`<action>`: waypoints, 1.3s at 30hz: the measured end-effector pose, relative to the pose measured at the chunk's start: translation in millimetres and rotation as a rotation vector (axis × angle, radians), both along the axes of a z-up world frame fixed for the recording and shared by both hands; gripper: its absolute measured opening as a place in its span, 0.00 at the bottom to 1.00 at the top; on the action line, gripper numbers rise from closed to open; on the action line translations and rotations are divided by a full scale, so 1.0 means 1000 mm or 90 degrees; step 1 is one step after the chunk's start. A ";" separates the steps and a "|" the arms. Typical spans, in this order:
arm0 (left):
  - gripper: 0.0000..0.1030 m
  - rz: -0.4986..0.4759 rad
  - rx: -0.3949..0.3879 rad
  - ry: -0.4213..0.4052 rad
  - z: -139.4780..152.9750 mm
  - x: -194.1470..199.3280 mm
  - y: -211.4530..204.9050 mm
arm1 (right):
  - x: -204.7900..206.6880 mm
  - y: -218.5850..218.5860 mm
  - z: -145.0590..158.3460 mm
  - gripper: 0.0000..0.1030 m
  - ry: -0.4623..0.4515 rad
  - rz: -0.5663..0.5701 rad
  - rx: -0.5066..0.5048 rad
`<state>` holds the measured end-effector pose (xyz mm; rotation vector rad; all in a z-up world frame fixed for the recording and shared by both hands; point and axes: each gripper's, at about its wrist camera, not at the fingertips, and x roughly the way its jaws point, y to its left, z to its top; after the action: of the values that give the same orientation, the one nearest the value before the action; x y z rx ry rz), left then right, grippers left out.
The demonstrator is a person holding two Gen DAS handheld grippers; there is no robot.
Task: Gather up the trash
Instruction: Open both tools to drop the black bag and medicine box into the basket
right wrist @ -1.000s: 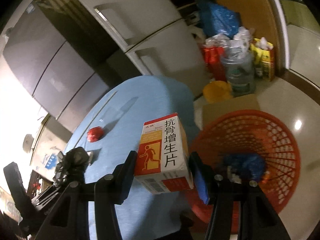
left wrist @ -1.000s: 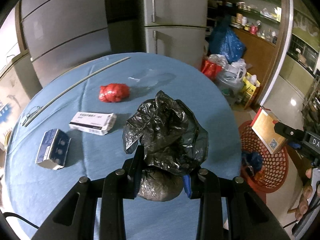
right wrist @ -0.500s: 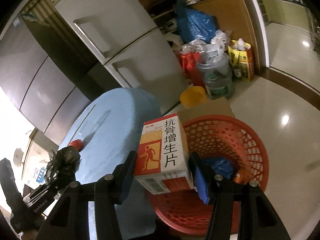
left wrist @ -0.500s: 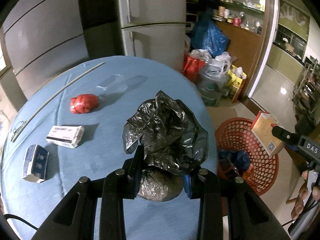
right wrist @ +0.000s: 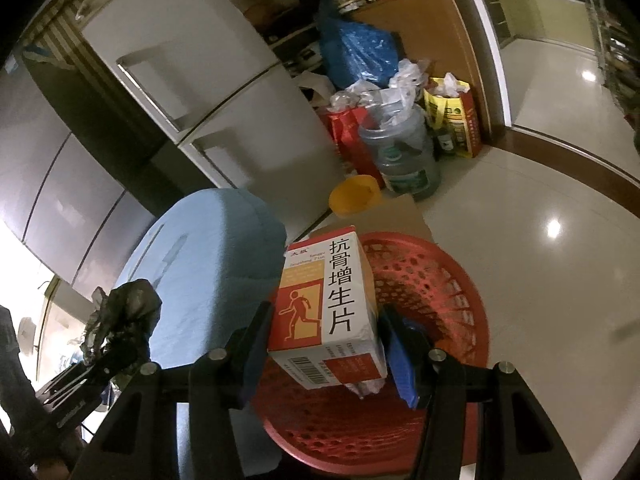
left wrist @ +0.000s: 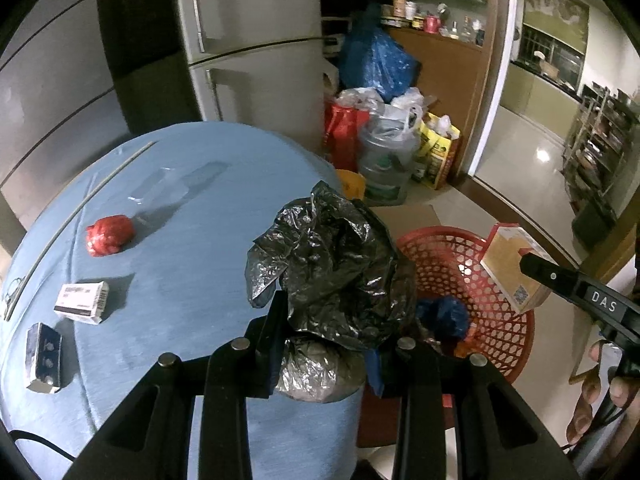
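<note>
The left gripper (left wrist: 324, 344) is clamped on a crumpled black plastic bag (left wrist: 332, 272), its jaws pinching the tied bundle at the bottom while the loose plastic billows up through the middle of the left wrist frame. Behind it the round table with the blue cloth (left wrist: 192, 264) fills the left half; on it lie a red wad (left wrist: 109, 235) at the left, a white box (left wrist: 82, 302) below it, and a dark blue box (left wrist: 43, 352) at the lower left edge.

The right gripper (right wrist: 324, 344) is closed on an orange-and-white medicine box (right wrist: 328, 312), held upright at centre frame, with the red mesh basket (right wrist: 440, 280) on the floor directly behind and beneath it. In the left wrist view the same basket (left wrist: 452, 272) sits right of centre, a blue crumpled thing (left wrist: 444, 316) inside it, and the box (left wrist: 510, 268) hangs over its right rim. A person's fingers (left wrist: 600, 400) show at the lower right edge.
</note>
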<state>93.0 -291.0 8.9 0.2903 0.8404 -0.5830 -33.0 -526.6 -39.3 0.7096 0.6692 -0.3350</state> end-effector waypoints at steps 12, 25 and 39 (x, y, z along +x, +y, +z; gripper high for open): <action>0.34 -0.034 0.007 0.005 -0.004 -0.003 -0.026 | -0.006 -0.021 -0.017 0.55 0.026 -0.023 0.002; 0.34 -0.070 0.016 0.016 -0.011 -0.006 -0.051 | -0.007 -0.029 -0.036 0.57 0.057 -0.026 0.022; 0.34 -0.086 0.018 0.021 -0.013 -0.005 -0.059 | -0.007 -0.035 -0.036 0.75 0.061 -0.043 0.021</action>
<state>87.6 -349.8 -4.2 0.3666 0.8657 -0.7033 -40.3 -561.6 -75.1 0.7525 0.7434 -0.4233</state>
